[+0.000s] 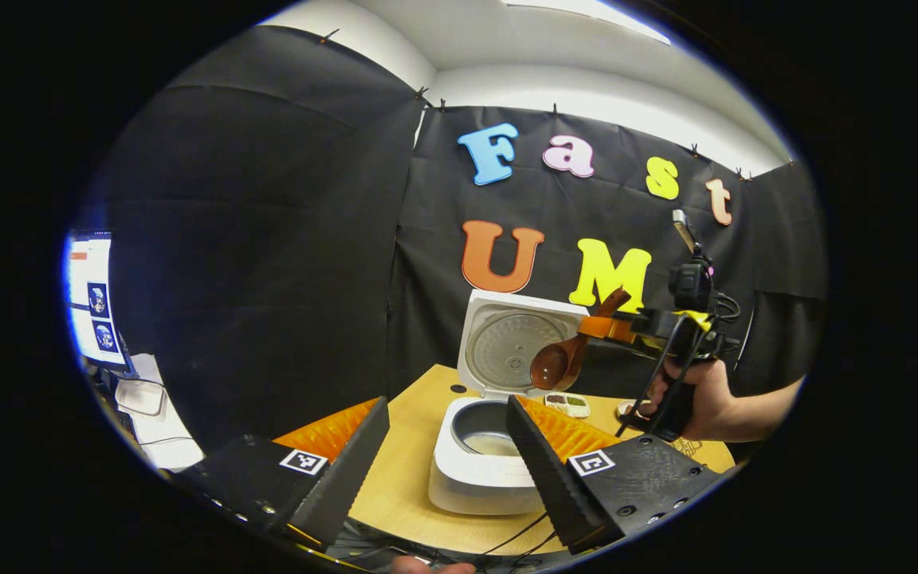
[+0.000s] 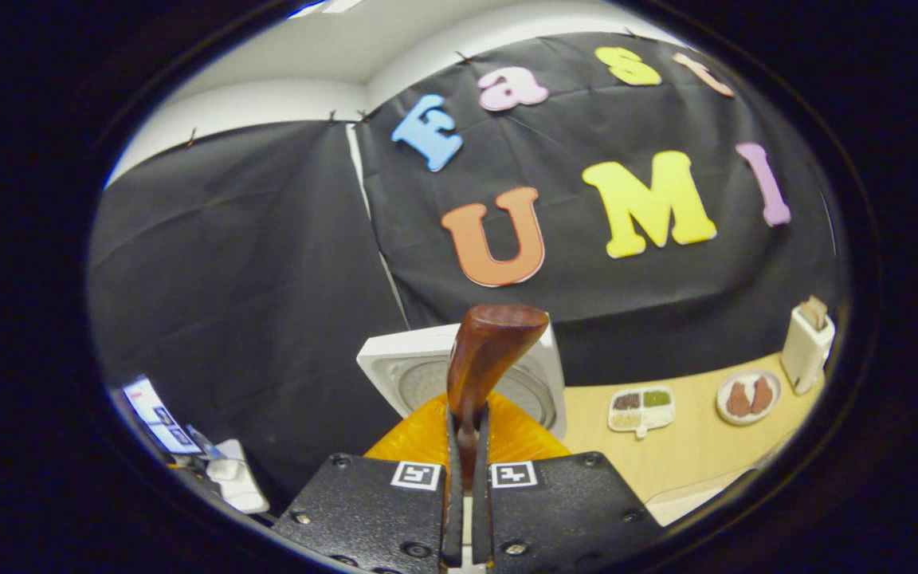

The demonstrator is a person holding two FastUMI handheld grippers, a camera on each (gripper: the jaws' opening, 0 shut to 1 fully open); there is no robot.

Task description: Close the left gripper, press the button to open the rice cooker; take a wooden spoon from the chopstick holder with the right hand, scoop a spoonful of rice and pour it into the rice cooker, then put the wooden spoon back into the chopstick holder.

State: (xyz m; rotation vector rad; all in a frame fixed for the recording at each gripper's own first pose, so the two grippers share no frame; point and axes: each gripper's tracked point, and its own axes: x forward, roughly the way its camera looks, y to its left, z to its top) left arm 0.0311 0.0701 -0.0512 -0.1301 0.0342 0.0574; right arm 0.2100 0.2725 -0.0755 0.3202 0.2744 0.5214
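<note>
rice cooker (image 1: 481, 470) sits on the wooden table (image 1: 411, 470) in the left gripper view, low and just right of centre, with its lid (image 1: 516, 341) swung up and standing open behind the pot; the pale inner pot (image 1: 491, 434) shows between the two black fingers of the left gripper (image 1: 447, 462), whose jaws stand wide apart with nothing between them. at about three o'clock in that view a hand (image 1: 702, 402) holds the right gripper (image 1: 610, 325), which points toward nine o'clock and clamps the handle of the wooden spoon (image 1: 562, 359); the spoon's bowl hangs down and left of the fingers, above the open pot and in front of the lid, tilted, and whether it carries rice i cannot tell. a divided dish (image 1: 566, 405) lies on the table just beyond the cooker, toward four o'clock of the lid. in the right gripper view the jaws are closed on the spoon (image 2: 487, 359), whose handle end rises at twelve o'clock from between the fingers, with the white lid (image 2: 427, 375) behind it. toward four o'clock on the table lie the divided dish (image 2: 641, 408), a round plate (image 2: 748, 396) with two brown pieces, and, farther toward three o'clock, the white chopstick holder (image 2: 806, 347). a monitor (image 1: 92, 299) glows at nine o'clock in the left gripper view.
</note>
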